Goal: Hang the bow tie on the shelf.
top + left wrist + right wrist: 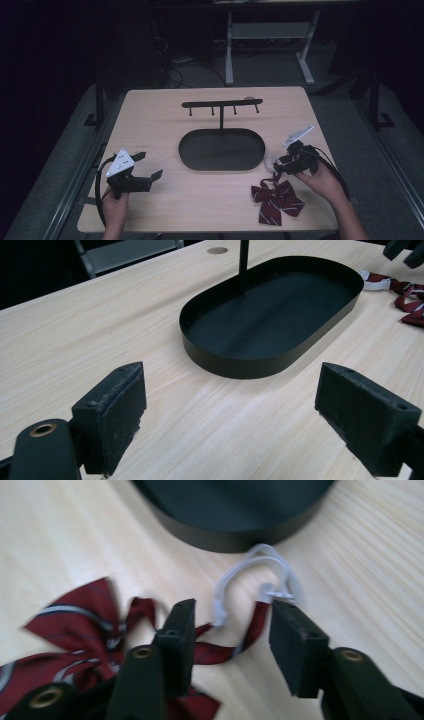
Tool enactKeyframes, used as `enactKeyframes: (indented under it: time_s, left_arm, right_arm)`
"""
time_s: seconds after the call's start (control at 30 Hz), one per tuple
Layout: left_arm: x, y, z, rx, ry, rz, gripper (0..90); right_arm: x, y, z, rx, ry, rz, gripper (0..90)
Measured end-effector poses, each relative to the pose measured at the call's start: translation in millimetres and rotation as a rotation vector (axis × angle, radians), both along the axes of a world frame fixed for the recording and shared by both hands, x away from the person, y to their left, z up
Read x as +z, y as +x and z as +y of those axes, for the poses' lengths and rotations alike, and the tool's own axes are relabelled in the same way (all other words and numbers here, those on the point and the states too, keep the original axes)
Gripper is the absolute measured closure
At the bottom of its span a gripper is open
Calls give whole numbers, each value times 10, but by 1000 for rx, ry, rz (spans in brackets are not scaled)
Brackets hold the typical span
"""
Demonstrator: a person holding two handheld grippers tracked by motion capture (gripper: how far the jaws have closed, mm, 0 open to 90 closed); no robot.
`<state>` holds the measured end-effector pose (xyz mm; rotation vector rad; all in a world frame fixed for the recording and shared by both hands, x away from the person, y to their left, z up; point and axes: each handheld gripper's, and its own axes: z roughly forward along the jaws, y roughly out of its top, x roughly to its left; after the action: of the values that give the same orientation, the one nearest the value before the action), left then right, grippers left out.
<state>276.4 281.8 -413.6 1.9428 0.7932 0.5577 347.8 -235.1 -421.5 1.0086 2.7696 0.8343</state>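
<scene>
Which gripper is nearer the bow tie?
Right. The right gripper hovers over the bow tie's white strap; the left gripper sits across the table, beyond the tray.

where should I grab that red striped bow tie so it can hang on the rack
Grip the bow tie by its white elastic loop, not the bow. The loop lies flat on the table beside the black tray, clear of the fabric, right ahead of the open right gripper. Come down from above and pinch one strand where it joins the red strap.
</scene>
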Motion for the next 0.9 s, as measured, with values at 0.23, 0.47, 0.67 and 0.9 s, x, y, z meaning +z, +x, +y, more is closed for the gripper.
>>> enactKeyframes:
  time_s: [0.23, 0.47, 0.67, 0.9]
  left_arm:
    - [-4, -1, -3, 3, 2, -2, 130]
    - [-4, -10, -13, 3, 12, -10, 130]
    - [-6, -6, -4, 7, 14, -7, 129]
    - [7, -21, -6, 13, 17, -17, 129]
  right_arm:
    - [-124, 132, -3, -40, -45, 38, 613]
    - [-185, 162, 63, -49, -108, 42, 680]
    - [-229, 169, 125, -30, -138, 49, 772]
    - [-197, 155, 110, -14, -115, 72, 865]
